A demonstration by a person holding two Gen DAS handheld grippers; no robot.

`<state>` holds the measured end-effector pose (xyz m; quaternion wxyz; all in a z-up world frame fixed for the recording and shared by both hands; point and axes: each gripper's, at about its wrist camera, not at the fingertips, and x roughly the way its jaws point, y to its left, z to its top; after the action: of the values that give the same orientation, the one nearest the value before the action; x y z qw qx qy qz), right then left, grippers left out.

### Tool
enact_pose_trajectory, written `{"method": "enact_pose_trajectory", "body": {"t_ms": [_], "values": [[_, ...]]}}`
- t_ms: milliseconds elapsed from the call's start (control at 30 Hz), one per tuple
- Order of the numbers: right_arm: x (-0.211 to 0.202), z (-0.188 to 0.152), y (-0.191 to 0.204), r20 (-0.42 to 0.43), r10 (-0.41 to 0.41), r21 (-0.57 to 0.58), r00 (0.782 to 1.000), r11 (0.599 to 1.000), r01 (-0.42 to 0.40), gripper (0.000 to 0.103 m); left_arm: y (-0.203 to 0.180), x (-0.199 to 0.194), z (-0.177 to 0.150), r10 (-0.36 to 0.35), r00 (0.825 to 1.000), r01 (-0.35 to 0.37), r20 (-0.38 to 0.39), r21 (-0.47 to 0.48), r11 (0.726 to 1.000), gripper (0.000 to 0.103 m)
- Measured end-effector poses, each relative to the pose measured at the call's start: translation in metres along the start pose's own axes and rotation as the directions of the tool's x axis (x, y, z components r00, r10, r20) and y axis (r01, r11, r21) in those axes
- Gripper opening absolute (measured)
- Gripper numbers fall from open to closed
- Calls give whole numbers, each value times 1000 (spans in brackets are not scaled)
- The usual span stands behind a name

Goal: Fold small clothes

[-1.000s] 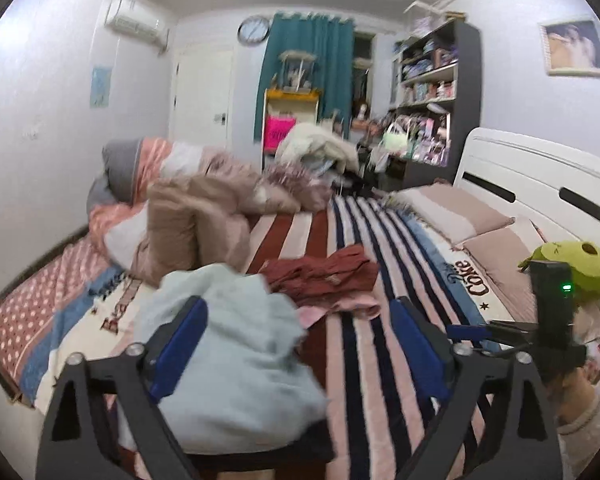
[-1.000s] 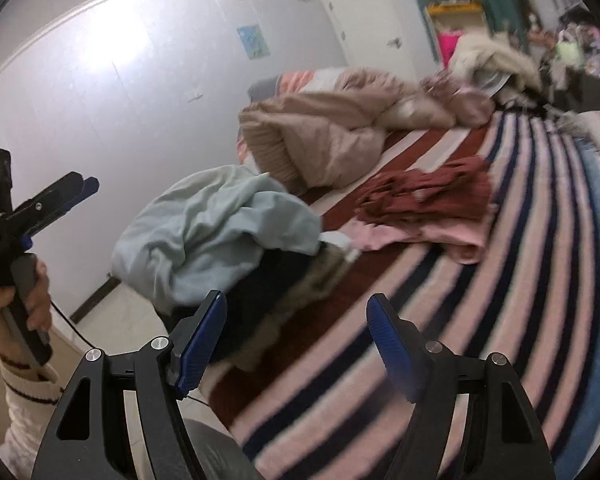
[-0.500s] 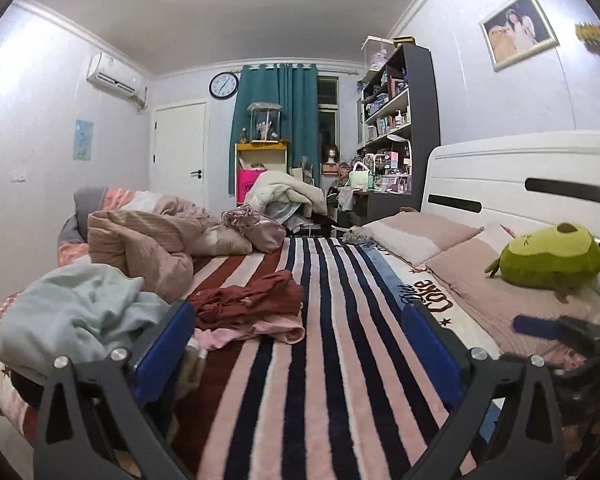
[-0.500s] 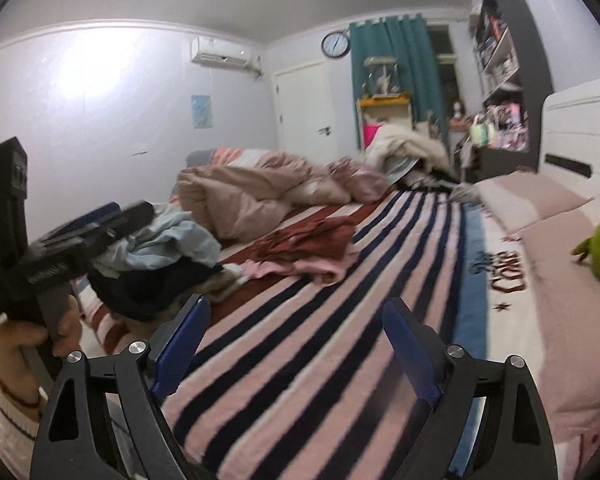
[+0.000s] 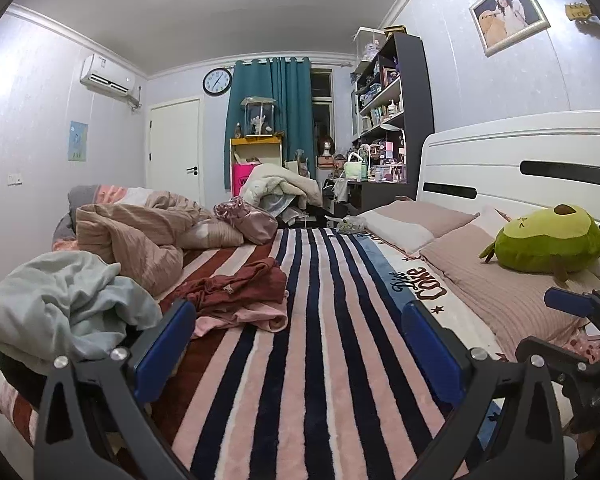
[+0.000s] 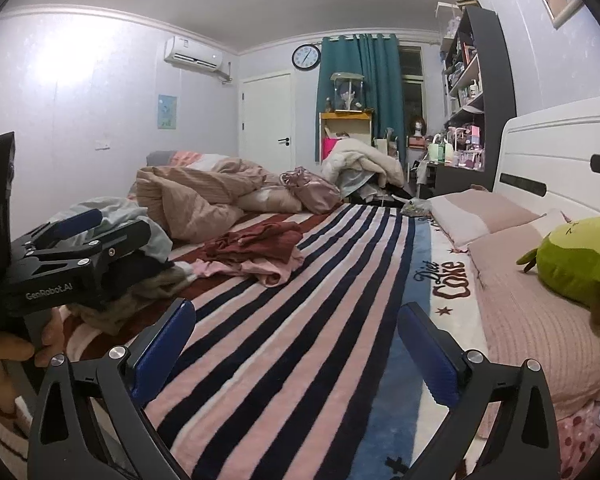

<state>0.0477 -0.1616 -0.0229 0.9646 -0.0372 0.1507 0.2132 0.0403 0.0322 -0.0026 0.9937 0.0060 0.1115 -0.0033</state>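
A crumpled dark red garment (image 5: 236, 286) lies on a pink garment (image 5: 244, 318) on the striped blanket (image 5: 324, 360), left of centre; both also show in the right wrist view, the red garment (image 6: 260, 244) over the pink garment (image 6: 260, 270). A pile with a light blue garment (image 5: 60, 300) on top sits at the bed's near left edge. My left gripper (image 5: 300, 344) is open and empty, held above the near bed edge. My right gripper (image 6: 296, 344) is open and empty, to the right of the left one (image 6: 60, 256).
A bunched beige duvet (image 5: 140, 236) lies at the far left of the bed. Pillows (image 5: 412, 224) and a green avocado plush (image 5: 544, 244) lie by the white headboard (image 5: 520, 160) on the right. Shelves (image 5: 392, 120) and clutter stand beyond the bed.
Both views have swung up and to the right, from the clothes pile at the bed's left edge to the whole bed. Both grippers stayed open and empty.
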Motion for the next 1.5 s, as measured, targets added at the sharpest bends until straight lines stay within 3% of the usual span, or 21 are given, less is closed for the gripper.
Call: {"method": "enact_pose_trajectory", "body": {"t_ms": [300,433,1500], "values": [[6,-1,2,-2,20,-6,1000,1000,-20,101,9,2,-5,30,1000,-30,-3,-3,1000,102],[8,2,2,5,15,-22,1000,1000,-15,101,16,3,-5,75,997,-75,6,-3,997,102],[3,8,0,23,-2,-6,1000,1000,2,101,18,4,-9,68,997,-68,24,-21,997,102]]}}
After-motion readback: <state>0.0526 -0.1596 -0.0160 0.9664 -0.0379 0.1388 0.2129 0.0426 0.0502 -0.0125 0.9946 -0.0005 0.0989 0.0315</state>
